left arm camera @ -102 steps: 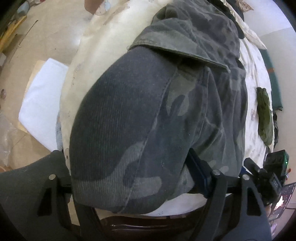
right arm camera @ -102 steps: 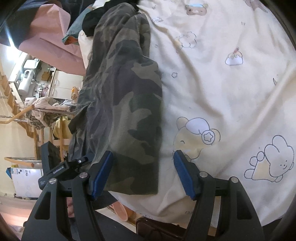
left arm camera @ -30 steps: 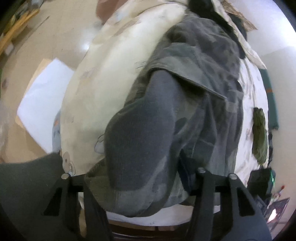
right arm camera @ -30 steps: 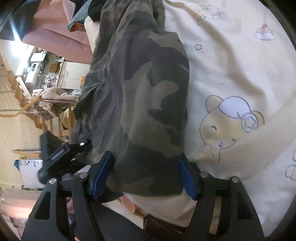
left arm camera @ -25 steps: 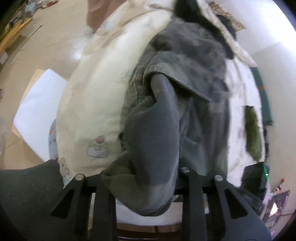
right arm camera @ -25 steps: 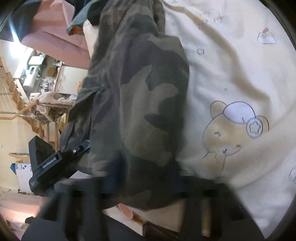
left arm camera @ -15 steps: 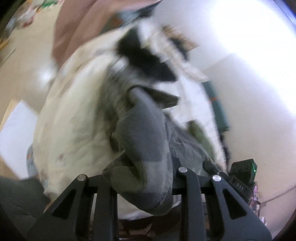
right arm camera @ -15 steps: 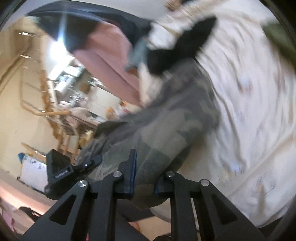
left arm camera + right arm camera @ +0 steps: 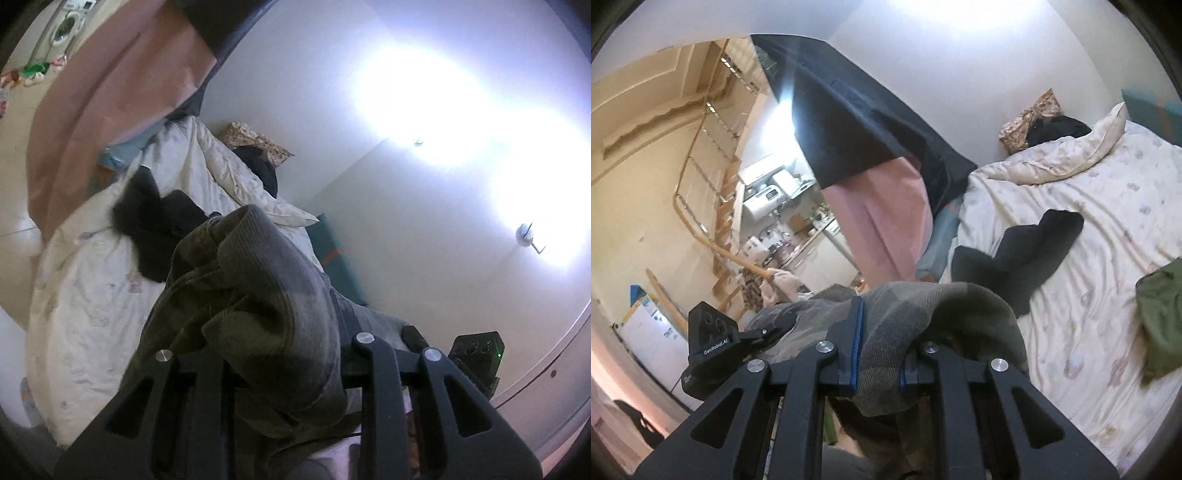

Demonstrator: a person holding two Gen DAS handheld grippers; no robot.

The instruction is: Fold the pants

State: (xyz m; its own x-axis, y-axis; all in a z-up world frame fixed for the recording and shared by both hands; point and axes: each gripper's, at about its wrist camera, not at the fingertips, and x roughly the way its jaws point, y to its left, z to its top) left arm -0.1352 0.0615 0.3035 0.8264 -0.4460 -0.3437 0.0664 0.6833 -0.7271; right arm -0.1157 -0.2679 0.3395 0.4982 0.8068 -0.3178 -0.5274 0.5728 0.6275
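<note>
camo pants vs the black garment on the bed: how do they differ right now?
The camo pants are olive camouflage; the black garment is plain black. The pants are bunched in the right hand-held gripper and left hand-held gripper; the garment lies loose on the bed, untouched. Both are fabric.

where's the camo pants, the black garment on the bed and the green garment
camo pants (image 9: 923, 306): right wrist view, bunched fabric above the jaws
black garment (image 9: 1030, 251): right wrist view, its middle, lying on the sheet
green garment (image 9: 1161, 314): right wrist view, its middle, at the right edge
</note>
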